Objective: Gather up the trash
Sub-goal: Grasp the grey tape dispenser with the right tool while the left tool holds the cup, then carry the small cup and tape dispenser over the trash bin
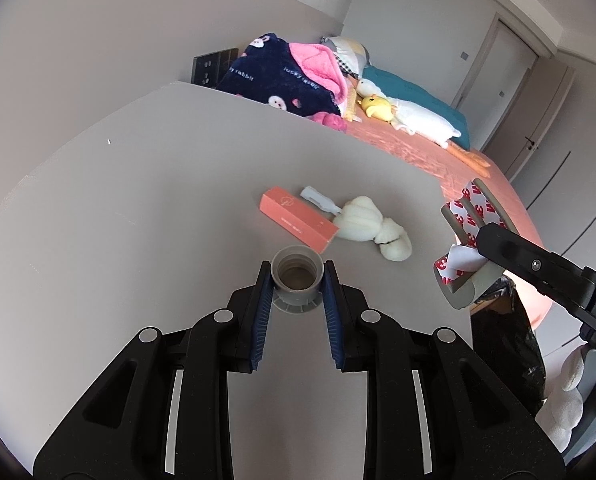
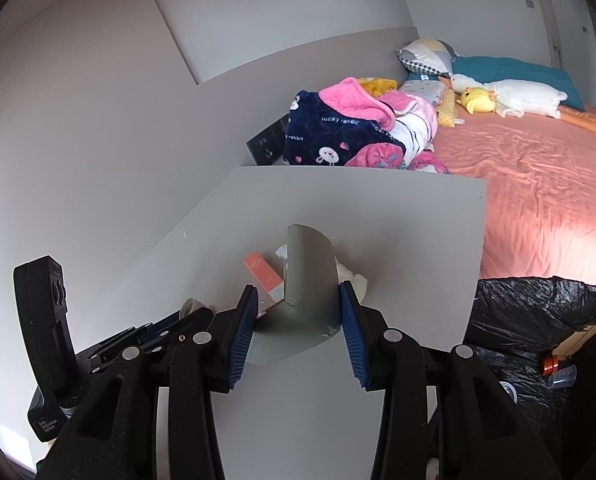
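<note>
My left gripper [image 1: 296, 280] has its blue pads around a small grey cup-shaped cap [image 1: 296, 276] that stands on the grey table [image 1: 137, 216]. My right gripper [image 2: 298, 312] is shut on a curved grey foam corner guard [image 2: 308, 280] with red-and-white adhesive backing; it also shows in the left wrist view [image 1: 472, 240], held above the table's right edge. Behind the cap lie an orange box [image 1: 295, 216], a small grey plastic piece [image 1: 318, 197] and a white plush toy [image 1: 372, 226].
A bin lined with a black bag [image 2: 538, 320] stands right of the table, with a clear cup and an orange cap inside. Behind the table is a bed with a pink sheet [image 2: 538, 184], blankets, pillows and plush toys. A wall is at the left.
</note>
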Available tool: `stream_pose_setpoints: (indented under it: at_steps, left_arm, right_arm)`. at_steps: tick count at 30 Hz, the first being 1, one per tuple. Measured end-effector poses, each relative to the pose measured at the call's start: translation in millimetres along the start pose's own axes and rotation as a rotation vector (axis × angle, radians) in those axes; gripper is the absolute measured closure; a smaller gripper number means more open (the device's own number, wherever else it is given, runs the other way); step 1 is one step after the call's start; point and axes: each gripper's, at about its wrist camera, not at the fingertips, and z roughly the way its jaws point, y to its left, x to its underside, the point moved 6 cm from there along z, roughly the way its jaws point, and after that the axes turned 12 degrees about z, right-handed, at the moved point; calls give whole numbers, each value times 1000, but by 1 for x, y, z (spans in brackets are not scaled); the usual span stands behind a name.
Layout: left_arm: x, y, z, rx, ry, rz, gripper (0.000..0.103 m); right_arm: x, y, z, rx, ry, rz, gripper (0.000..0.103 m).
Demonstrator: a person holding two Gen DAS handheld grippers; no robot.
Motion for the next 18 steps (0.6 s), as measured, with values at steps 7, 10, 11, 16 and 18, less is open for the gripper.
stream_pose_setpoints:
  at_steps: [7,10,11,16,18]
  left_arm:
    - [1,-28,-13,37,-13,22,79]
    - [2,-40,-18,51,-15,30,79]
    - [3,-44,-19,56,-16,34,79]
    - [6,-69,-26,75,-13,66,79]
    - [8,-78,-28,83,-11,77,79]
  right_arm:
    - [5,-15,-30,7,-29,19,60]
    - [7,-21,-43,9,-40,23,60]
    - [8,-24,-47,10,-44,26,60]
    - [13,-31,-66,13,-56,33,60]
    - [15,-36,-73,15,-63,36,60]
